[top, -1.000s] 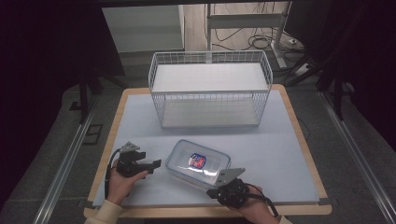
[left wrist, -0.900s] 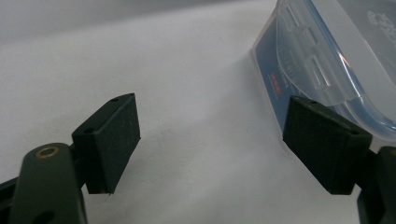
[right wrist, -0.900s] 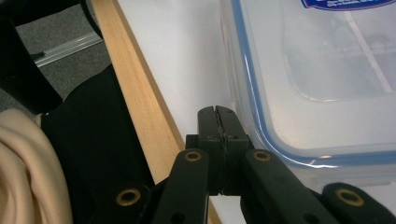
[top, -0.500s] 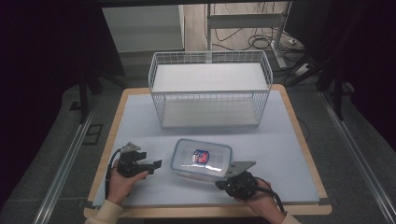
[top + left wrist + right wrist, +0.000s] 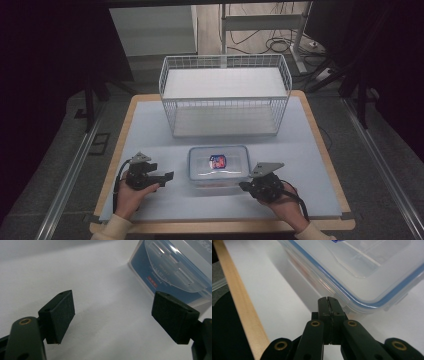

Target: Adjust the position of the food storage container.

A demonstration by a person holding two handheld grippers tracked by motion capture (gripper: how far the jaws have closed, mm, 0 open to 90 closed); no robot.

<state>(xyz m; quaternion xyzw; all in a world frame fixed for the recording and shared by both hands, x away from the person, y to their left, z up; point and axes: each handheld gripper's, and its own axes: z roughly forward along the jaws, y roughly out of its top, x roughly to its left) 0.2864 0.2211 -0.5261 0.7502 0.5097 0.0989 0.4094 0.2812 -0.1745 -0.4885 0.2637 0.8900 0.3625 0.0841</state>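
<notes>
A clear lidded plastic container [image 5: 218,167] with a blue seal and a red-and-blue label lies square on the pale mat, between my two grippers. My right gripper [image 5: 243,186] is at its front right corner. In the right gripper view the container [image 5: 362,270] is close ahead, and my right gripper [image 5: 329,301] is shut with nothing between the jaws, its tip right at the container's rim. My left gripper [image 5: 169,176] rests to the left of the container, apart from it. It stands open [image 5: 112,315] with only mat between its pads, and the container [image 5: 175,267] is off to the upper right.
A white wire basket [image 5: 225,115] stands at the back of the table, just beyond the container. The pale mat [image 5: 150,130] lies on a wooden board whose edge [image 5: 239,307] runs near my right gripper. Dark floor and metal rails surround the table.
The container has turned from tilted to square with the table and shifted slightly right. My right gripper has moved right and a little away from the front edge. The left gripper has stayed still.
</notes>
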